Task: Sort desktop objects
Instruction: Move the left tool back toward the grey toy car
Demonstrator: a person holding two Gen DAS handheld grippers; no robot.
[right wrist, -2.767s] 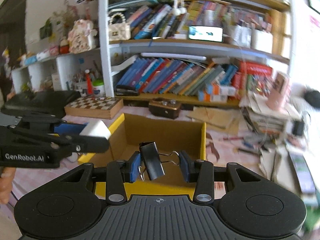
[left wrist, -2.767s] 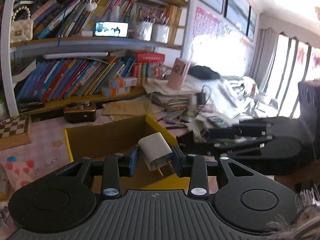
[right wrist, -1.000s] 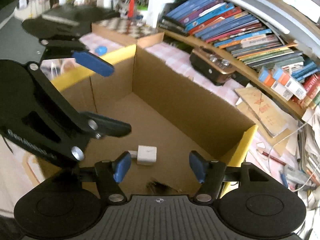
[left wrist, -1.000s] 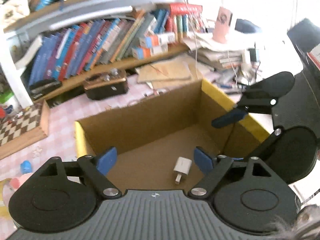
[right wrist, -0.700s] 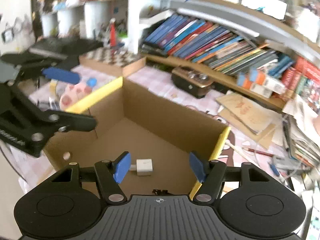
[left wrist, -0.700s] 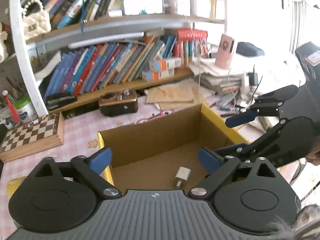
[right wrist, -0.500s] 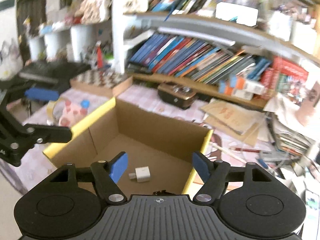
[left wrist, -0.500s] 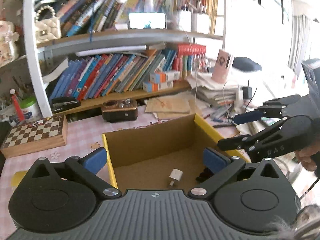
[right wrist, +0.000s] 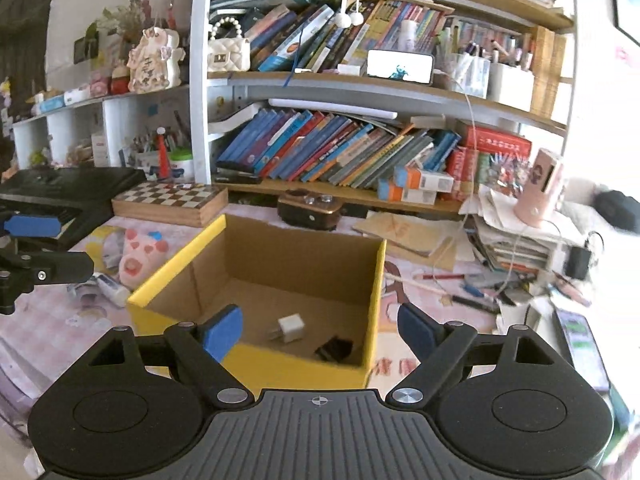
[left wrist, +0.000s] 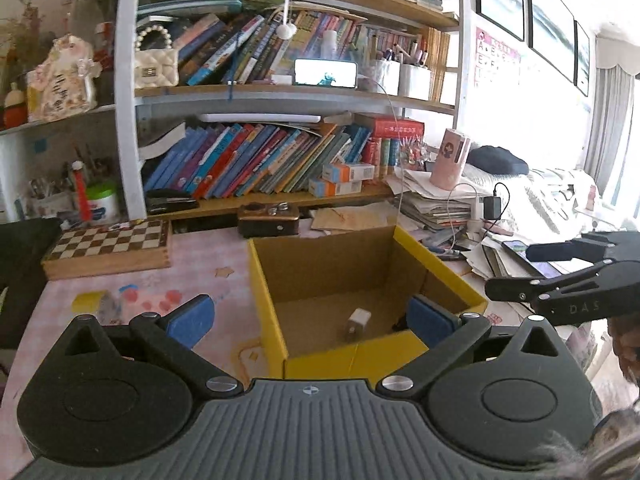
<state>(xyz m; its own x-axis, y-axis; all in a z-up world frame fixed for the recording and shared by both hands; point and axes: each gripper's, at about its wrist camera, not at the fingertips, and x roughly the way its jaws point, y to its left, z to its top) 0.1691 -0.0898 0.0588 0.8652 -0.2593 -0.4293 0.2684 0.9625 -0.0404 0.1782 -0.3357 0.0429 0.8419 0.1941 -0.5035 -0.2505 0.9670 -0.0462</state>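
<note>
Left wrist view: the left tongs [left wrist: 310, 316] are seen spread wide and empty, held above the near edge of the yellow-rimmed cardboard box [left wrist: 260, 276] that stands on the pink counter [left wrist: 200, 264]. On the box floor the white charger plug [left wrist: 358, 320] is seen lying, with the black binder clip [left wrist: 400, 325] near it, partly hidden behind the right blue pad. The right tongs [left wrist: 560, 268] are seen at the right, beyond the box. In the right wrist view, the right tongs [right wrist: 320, 330] are likewise parted and hold nothing; the charger plug [right wrist: 290, 326] and binder clip [right wrist: 336, 349] are shown apart on the box [right wrist: 378, 276] floor. A chessboard [right wrist: 170, 196] is seen behind, on the counter [right wrist: 420, 300].
</note>
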